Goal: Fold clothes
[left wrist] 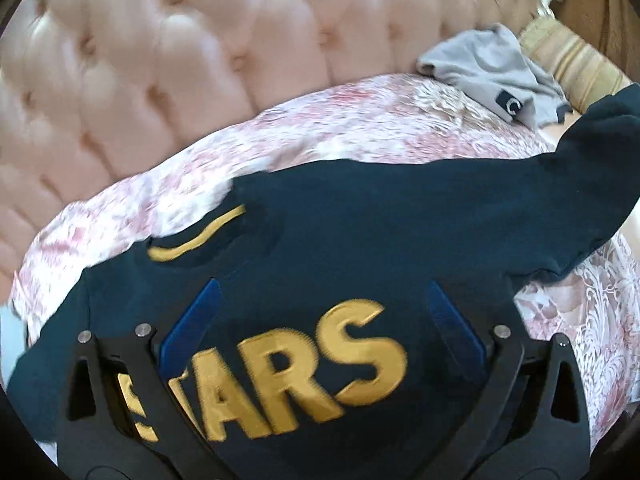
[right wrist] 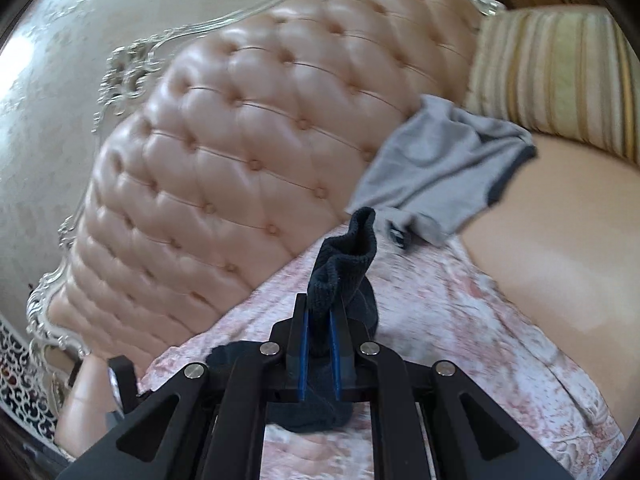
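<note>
A navy sweatshirt [left wrist: 360, 220] with gold "STARS" lettering lies spread on the pink floral bedspread [left wrist: 320, 128]. My left gripper [left wrist: 322, 294] hovers over the lettering, open, its blue pads [left wrist: 200, 312] wide apart with nothing between them. The sweatshirt's sleeve [left wrist: 580, 140] stretches up toward the right edge of the left wrist view. In the right wrist view my right gripper [right wrist: 320, 312] is shut on the ribbed navy cuff [right wrist: 352, 252], which sticks up past the fingertips above the bedspread [right wrist: 460, 320].
A crumpled grey garment [left wrist: 492, 72] [right wrist: 440, 168] lies at the far right near the tufted pink headboard [left wrist: 160, 60] [right wrist: 260, 140]. A striped pillow [right wrist: 560, 72] sits behind it. Part of the left gripper's frame [right wrist: 120, 380] shows at the lower left.
</note>
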`<action>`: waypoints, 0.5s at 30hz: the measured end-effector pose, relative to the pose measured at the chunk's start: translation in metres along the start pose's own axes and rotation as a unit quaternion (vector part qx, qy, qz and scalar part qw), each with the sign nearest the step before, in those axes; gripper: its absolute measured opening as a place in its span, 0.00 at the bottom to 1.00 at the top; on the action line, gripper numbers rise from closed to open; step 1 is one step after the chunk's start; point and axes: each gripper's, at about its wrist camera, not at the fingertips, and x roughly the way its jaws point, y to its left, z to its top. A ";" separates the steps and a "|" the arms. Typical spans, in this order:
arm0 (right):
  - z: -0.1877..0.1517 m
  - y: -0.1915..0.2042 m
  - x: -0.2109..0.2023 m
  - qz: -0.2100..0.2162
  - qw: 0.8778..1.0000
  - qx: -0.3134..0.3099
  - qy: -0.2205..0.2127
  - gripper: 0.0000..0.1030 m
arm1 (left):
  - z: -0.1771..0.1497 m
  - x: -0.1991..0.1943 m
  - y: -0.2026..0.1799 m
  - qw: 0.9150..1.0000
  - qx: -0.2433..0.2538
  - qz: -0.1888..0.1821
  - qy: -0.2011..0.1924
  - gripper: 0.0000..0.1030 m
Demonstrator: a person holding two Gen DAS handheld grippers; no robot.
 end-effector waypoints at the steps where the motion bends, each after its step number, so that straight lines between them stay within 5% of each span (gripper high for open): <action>1: 0.002 0.009 0.001 0.006 1.000 -0.007 0.000 0.09 | -0.008 -0.008 0.011 1.000 -0.016 0.002 -0.007 0.99; 8: 0.010 0.070 0.015 0.052 0.997 -0.053 0.008 0.09 | -0.083 -0.031 0.084 0.990 -0.141 0.017 -0.015 1.00; 10: 0.009 0.087 0.020 0.061 0.996 -0.067 0.011 0.09 | -0.098 -0.013 0.097 0.987 -0.156 0.013 0.023 1.00; 15: 0.003 0.123 0.034 0.078 0.992 -0.091 0.024 0.09 | -0.102 -0.010 0.098 0.990 -0.141 -0.001 0.016 1.00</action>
